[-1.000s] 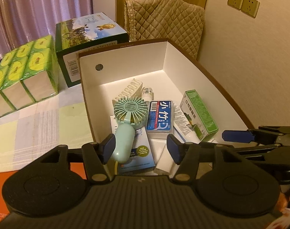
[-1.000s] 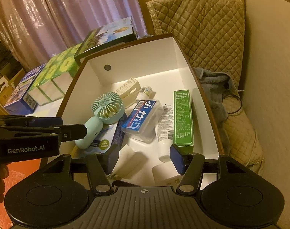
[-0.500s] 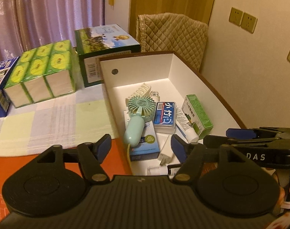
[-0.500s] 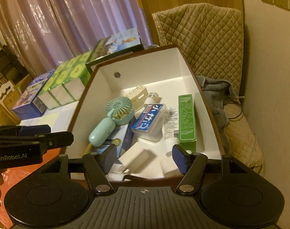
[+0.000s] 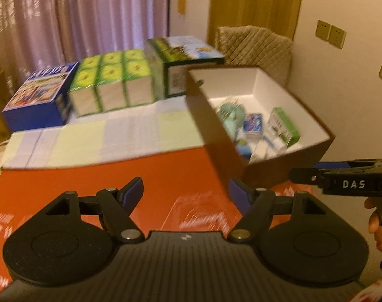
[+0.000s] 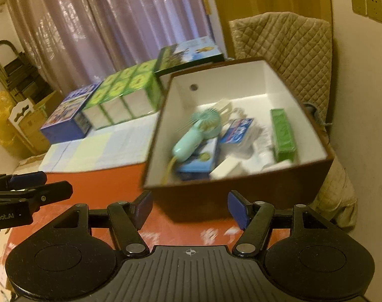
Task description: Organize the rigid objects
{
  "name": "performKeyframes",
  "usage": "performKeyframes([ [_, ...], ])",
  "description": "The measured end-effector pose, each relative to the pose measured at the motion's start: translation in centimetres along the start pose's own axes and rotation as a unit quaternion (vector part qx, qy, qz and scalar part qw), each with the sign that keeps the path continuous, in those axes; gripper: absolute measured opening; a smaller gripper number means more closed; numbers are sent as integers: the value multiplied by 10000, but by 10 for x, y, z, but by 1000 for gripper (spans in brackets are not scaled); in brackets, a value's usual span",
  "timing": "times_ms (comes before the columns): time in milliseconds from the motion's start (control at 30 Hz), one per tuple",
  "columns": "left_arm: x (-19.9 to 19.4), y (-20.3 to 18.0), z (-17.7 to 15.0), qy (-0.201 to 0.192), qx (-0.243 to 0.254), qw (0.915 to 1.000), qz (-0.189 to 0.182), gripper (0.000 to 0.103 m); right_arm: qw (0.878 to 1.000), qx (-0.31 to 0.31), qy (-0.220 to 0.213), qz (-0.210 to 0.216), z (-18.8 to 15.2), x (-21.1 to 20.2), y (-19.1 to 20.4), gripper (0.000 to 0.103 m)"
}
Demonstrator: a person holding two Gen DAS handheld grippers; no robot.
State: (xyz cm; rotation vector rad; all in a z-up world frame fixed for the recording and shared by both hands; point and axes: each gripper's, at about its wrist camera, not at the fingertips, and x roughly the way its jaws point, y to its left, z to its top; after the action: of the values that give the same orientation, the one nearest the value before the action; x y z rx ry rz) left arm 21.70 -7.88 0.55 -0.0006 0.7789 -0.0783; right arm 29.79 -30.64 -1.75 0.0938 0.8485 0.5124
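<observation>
right wrist view: my right gripper [image 6: 189, 207] is spread wide, holding nothing, just short of the brown box [image 6: 241, 198]; mint fan [image 6: 191, 138] and green carton [image 6: 282, 134] lie inside. left gripper [image 5: 185, 193] likewise gapes, unloaded, over the orange surface [image 5: 165, 173].

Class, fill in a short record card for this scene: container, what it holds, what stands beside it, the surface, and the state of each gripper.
Container: brown box with white inside, open at the top.
Contents: mint handheld fan, green carton, blue-and-white pack, other small items too blurred to name.
Beside it: green tissue packs, blue box, green picture box.
Surface: orange table cover, pale checked cloth.
Left gripper: open, empty.
Right gripper: open, empty.
</observation>
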Motion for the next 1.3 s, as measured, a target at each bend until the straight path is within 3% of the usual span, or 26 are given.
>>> performKeyframes([
  [700,-105,72,-113,391,-374,9981,280,71,9984,-371,420,111,-111,-43,126,64],
  [1300,-141,87,-151,340,-511,9973,394,71,9965,-634,469,274,-149,-60,167,64],
])
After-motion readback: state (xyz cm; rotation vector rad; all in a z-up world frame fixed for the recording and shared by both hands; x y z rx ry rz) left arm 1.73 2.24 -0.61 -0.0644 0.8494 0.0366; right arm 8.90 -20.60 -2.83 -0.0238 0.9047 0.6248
